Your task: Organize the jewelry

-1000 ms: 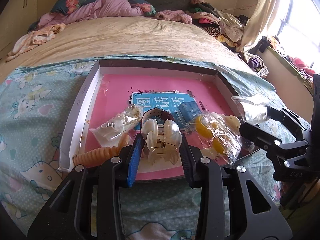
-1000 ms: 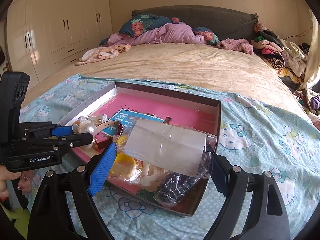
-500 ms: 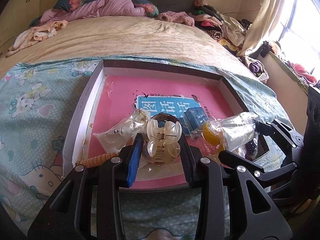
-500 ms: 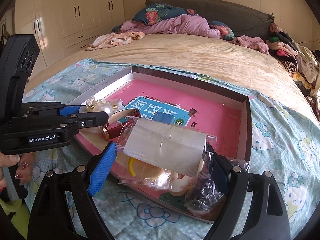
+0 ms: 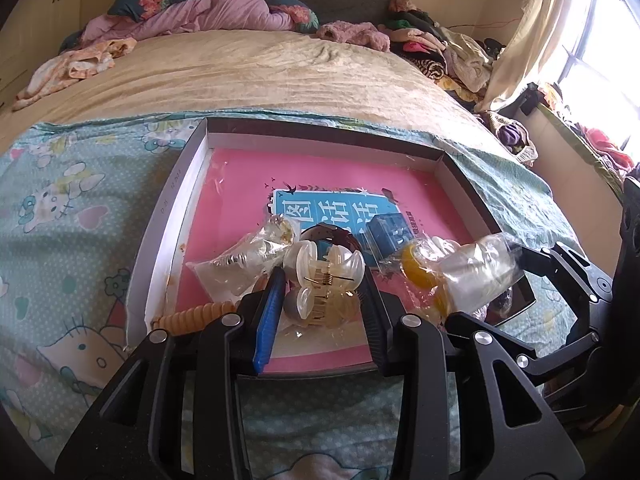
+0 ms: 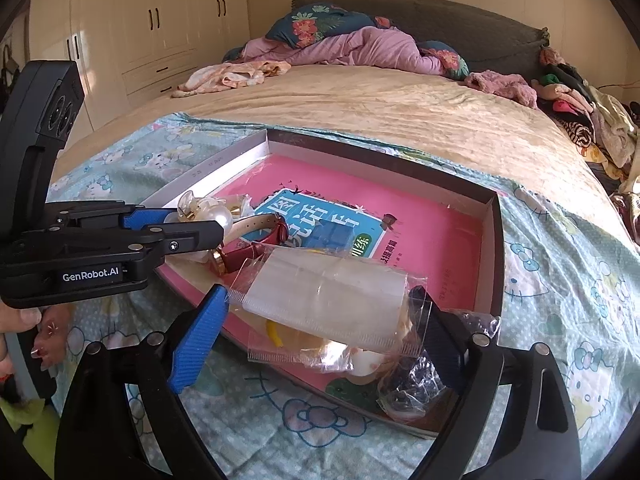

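Pearly hair claw (image 5: pixel 322 276) is pinched in left gripper (image 5: pixel 320 280) jaws. Clear bag (image 6: pixel 328 300) is spanned by opening right gripper (image 6: pixel 320 312) jaws. Red watch (image 6: pixel 256 248) and packets are held in shallow box (image 6: pixel 494 256).

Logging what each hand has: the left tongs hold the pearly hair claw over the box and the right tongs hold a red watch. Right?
Not quite. The left tongs do hold the hair claw over the box, but the right tongs, now opening, have a clear bag between them. The right wrist view shows the red watch lying in the box.
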